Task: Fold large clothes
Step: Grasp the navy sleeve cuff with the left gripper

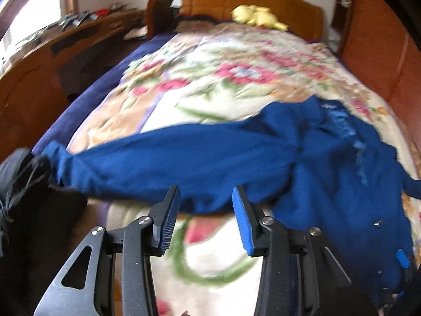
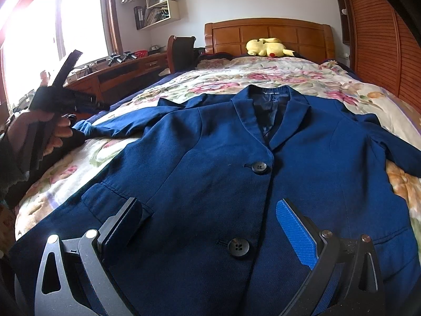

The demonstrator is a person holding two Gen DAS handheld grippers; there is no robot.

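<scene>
A navy blue blazer (image 2: 236, 158) lies face up and buttoned on the floral bedspread (image 2: 215, 79), collar toward the headboard. Its left sleeve (image 1: 158, 168) stretches out sideways toward the bed's left edge. My left gripper (image 1: 206, 205) is open and empty, just short of that sleeve's near edge; the view is blurred. It also shows in the right wrist view (image 2: 60, 89), held in a hand. My right gripper (image 2: 210, 226) is open and empty, low over the blazer's lower front, jaws on either side of the lower button (image 2: 238, 247).
A yellow plush toy (image 2: 268, 47) lies by the wooden headboard (image 2: 263, 34). A wooden desk (image 2: 118, 73) and a chair (image 2: 181, 52) stand left of the bed. A slatted wooden wardrobe (image 2: 376, 39) runs along the right. Dark clothing (image 1: 21, 184) is at the left.
</scene>
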